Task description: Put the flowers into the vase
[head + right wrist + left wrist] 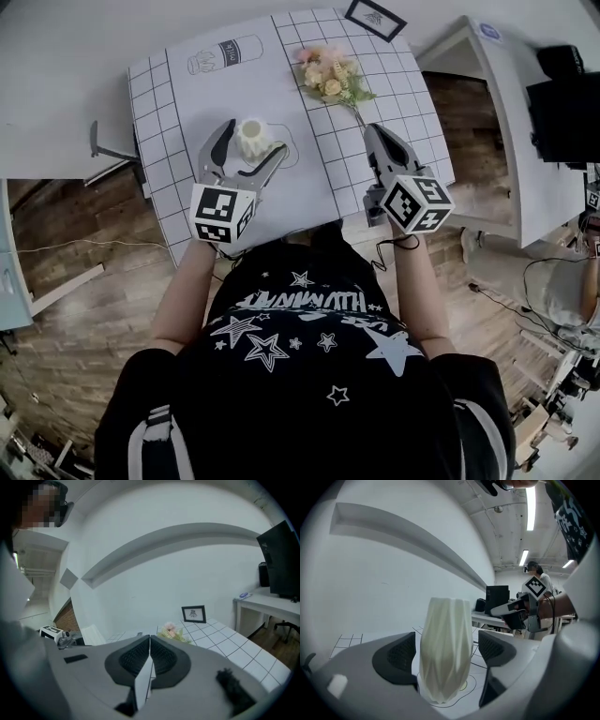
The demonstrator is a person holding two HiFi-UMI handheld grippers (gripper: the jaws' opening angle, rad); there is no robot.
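Left tool (446, 651) with jaws spread wide to either side of the upright white faceted vase (251, 138), pads clear of it; right tool (371, 129) closed and empty, its tip near the stem of the pink-and-cream flower bunch (330, 77) lying on the white gridded bench (405, 105).

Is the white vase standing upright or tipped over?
Upright. The vase stands on its base on the table, and the head view shows its mouth facing up.
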